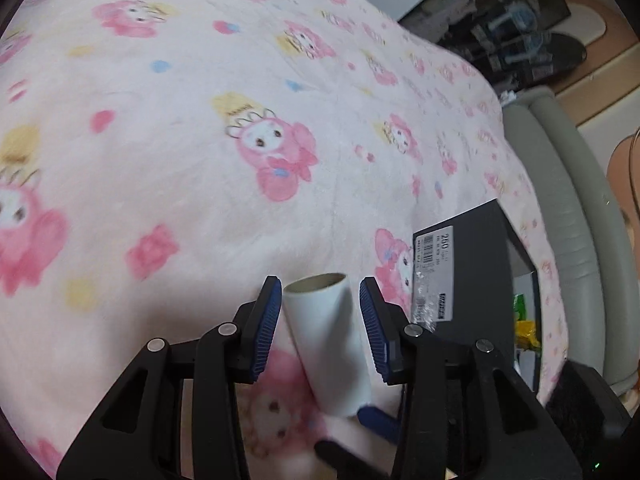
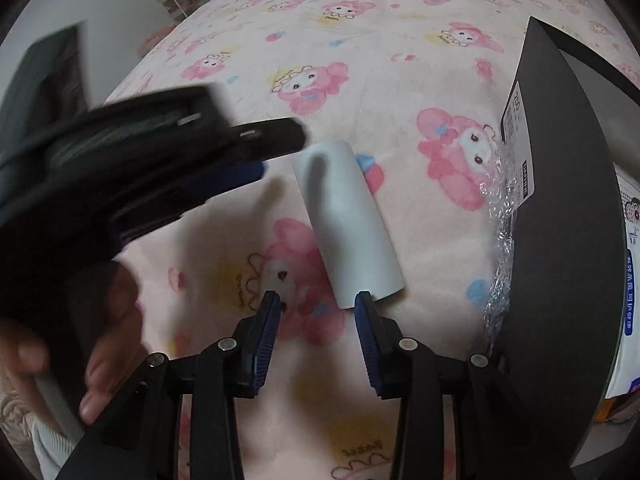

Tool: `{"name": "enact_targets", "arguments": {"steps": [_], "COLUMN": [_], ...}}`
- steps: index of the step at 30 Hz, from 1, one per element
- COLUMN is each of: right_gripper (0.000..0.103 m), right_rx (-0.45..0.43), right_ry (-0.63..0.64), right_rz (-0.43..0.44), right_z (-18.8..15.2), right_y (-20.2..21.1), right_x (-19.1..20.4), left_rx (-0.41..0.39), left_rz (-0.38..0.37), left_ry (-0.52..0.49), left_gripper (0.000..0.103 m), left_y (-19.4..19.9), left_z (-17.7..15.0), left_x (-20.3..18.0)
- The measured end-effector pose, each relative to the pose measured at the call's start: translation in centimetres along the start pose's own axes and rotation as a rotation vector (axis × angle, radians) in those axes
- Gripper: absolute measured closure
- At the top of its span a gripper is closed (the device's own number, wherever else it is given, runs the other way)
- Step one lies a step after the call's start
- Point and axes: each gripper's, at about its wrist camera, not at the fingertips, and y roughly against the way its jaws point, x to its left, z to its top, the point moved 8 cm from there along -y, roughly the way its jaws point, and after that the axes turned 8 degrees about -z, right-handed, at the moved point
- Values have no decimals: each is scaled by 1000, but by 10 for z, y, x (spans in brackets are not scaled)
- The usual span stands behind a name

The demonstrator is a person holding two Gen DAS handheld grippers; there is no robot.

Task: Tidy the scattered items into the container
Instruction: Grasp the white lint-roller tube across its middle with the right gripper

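A white cardboard tube (image 1: 326, 344) lying flat on the pink cartoon-print blanket (image 1: 160, 152), not yet in the container. Just to its right, a dark grey box (image 1: 472, 276) with a barcode label (image 1: 434, 276) on its near wall and crinkled clear wrap at the corner; presumably the container for the tidying. Already inside, from the left wrist view, something green and yellow (image 1: 524, 328), and from the right wrist view a printed white pack (image 2: 628, 280) against the far side; so, by judgement, part of the job done and at least this tube left. No other loose items visible on the stretch of blanket in view, though much of the bed lies outside both views. Left gripper (image 1: 320, 320) spread wide, blue pads either side of the tube's open end, straddling but not clamping: a gap on each side, nothing held. Same gripper seen blurred from the right wrist view, reaching in from the left over the tube's far end, a bare hand (image 2: 100, 344) on its handle. Right gripper (image 2: 318, 308) also spread open, holding nothing, its right pad touching or just short of the tube's near end; hard to say which. Left to do, most likely: close on the tube, lift, carry it right and drop it into the box.
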Motion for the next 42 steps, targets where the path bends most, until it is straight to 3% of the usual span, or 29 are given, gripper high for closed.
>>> {"name": "enact_targets", "arguments": {"steps": [5, 10, 15, 20, 26, 30, 32, 35, 37, 39, 42], "right_gripper": [65, 64, 64, 64, 59, 47, 44, 48, 62, 66, 66], "right_rx": [-7, -15, -18, -33, -49, -61, -58, -81, -68, -49, -33], "right_ry": [27, 15, 20, 41, 32, 50, 50, 60, 50, 50, 100], "right_rz": [-19, 8, -12, -24, -41, -65, -57, 19, 95, 160, 168], "right_z": [1, 0, -5, -8, -5, 1, 4, 6, 4, 0, -16], "right_y": [-4, -2, 3, 5, 4, 1, -5, 0, 3, 7, 9], "right_x": [-1, -3, -6, -6, 0, -4, -2, 7, 15, 24, 39], "left_rx": [25, 32, 67, 32, -104, -51, -43, 5, 26, 33, 22], "left_rz": [-19, -42, -2, -9, -52, -113, -145, -165, -142, -159, -161], "left_ry": [4, -16, -48, -20, 62, 83, 81, 70, 44, 52, 56], "left_gripper": [62, 63, 65, 69, 64, 63, 68, 72, 71, 72, 72], "left_y": [-4, 19, 46, 72, 72, 47, 44, 48, 53, 61, 81], "left_z": [-6, -23, -50, -73, -39, -25, -26, -43, -60, -76, -96], "left_x": [7, 7, 2, 7, 26, 30, 27, 21, 16, 12, 5]}}
